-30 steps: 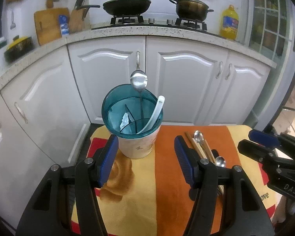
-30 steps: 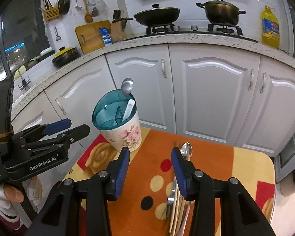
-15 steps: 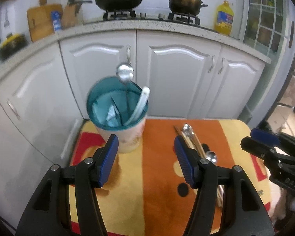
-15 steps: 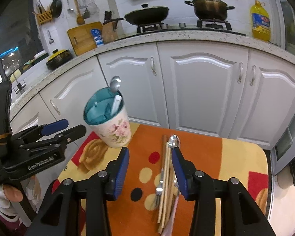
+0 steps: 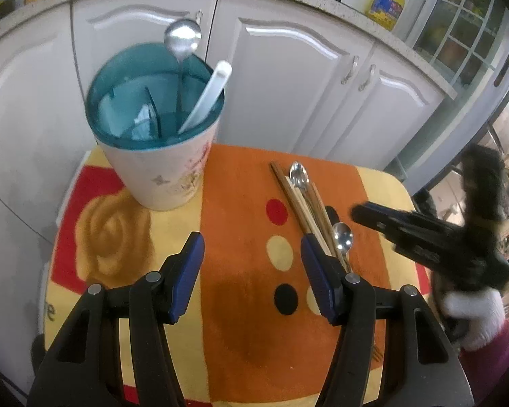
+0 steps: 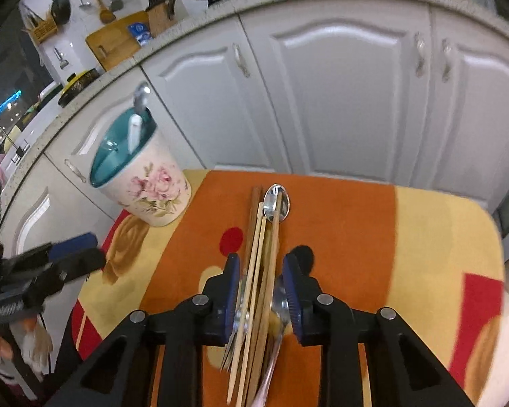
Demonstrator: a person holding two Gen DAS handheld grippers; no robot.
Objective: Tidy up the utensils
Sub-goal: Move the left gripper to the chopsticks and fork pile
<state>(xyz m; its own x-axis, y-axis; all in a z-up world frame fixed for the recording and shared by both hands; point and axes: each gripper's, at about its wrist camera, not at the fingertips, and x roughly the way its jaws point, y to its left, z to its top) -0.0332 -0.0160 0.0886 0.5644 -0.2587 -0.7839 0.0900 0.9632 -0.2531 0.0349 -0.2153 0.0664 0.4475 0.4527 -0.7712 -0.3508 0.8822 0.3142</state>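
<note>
Utensils, a bundle of wooden chopsticks [image 6: 259,271] and steel spoons, lie on the orange-and-yellow patterned counter [image 6: 356,237]. The right claw [image 6: 263,291] is closing around them, pads not yet pressing. The left claw [image 5: 251,271] hangs released, empty, near the floral cup with teal insert [image 5: 152,156].

A white floral ceramic utensil holder with a teal divided insert [image 5: 159,176] stands upright at the far left of the desk. A steel round-bowled spoon [image 5: 182,39] and a white plastic handle [image 5: 205,96] lean in its rear compartments. Well to its right, a bundle of wooden chopsticks [image 6: 259,254] and steel spoons [image 6: 277,200] lies lengthwise on the orange cloth, one spoon bowl [image 5: 342,237] nearer.
</note>
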